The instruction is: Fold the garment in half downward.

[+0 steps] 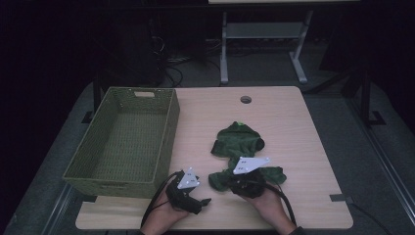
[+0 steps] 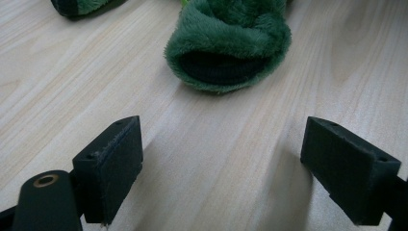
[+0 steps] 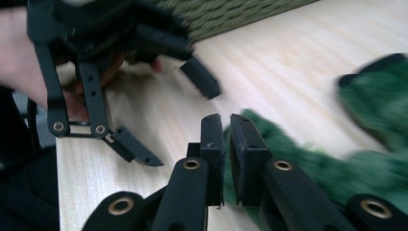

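A green plush garment (image 1: 237, 142) lies crumpled mid-table. In the left gripper view one of its cuffs (image 2: 226, 48) gapes toward me, dark inside. My left gripper (image 1: 201, 201) (image 2: 221, 163) hovers low over bare wood just short of that cuff, open wide with nothing between its jaws. My right gripper (image 1: 237, 180) (image 3: 227, 130) sits at the garment's near edge. Its jaws are closed to a thin slit, and the green fabric (image 3: 308, 163) appears pinched there. The right gripper view also shows the left gripper (image 3: 178, 125), open, beyond its own jaws.
A green woven basket (image 1: 166, 127) (image 3: 231, 14) stands on the table's left half, close to the left gripper. The wooden table (image 1: 293, 127) has a cable hole (image 1: 245, 99) at the back. Desk legs and cables lie on the floor behind.
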`<state>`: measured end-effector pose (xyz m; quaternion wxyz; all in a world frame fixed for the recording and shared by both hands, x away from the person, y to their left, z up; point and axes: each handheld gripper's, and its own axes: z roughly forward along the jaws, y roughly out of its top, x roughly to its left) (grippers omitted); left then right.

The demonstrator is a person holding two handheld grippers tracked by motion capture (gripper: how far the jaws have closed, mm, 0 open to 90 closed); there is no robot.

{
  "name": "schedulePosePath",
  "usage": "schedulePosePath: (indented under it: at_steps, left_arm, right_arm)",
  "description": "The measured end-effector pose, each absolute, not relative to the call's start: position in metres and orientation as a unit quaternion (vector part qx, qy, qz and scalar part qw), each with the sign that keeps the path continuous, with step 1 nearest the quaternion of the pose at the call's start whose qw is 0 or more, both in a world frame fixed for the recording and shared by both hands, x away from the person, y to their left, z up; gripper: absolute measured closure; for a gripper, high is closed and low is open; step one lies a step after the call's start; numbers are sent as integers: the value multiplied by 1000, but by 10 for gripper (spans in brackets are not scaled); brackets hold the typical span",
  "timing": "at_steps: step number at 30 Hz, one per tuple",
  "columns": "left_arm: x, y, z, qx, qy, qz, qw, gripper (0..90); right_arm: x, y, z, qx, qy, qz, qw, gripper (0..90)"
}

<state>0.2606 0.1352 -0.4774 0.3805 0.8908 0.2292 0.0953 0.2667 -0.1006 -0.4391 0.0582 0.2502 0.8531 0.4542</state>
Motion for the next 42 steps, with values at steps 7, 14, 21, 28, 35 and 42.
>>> schedulePosePath:
  at_steps: [7,14,21,28,35,42]
  left_arm:
    - [260,135,-477,891,229,95,380,142]
    - [261,135,-477,892,227,96,380,142]
    - [261,135,-477,891,228,96,380,142]
    - [261,135,-477,892,229,94,378,142]
    - [261,135,-477,891,228,95,380,142]
    - [261,135,-477,891,229,94,381,142]
  right_arm:
    - [263,-67,-455,214,889,394,95,758]
    - [267,-64,-466,215,902,350,134,715]
    - [272,-67,-470,249,889,369,106,852]
    - [273,-70,-466,252,881,395,63,876]
    - [272,-85,-442,252,852,457,37,873]
    - [278,-121,-426,283,824,490,43,870]
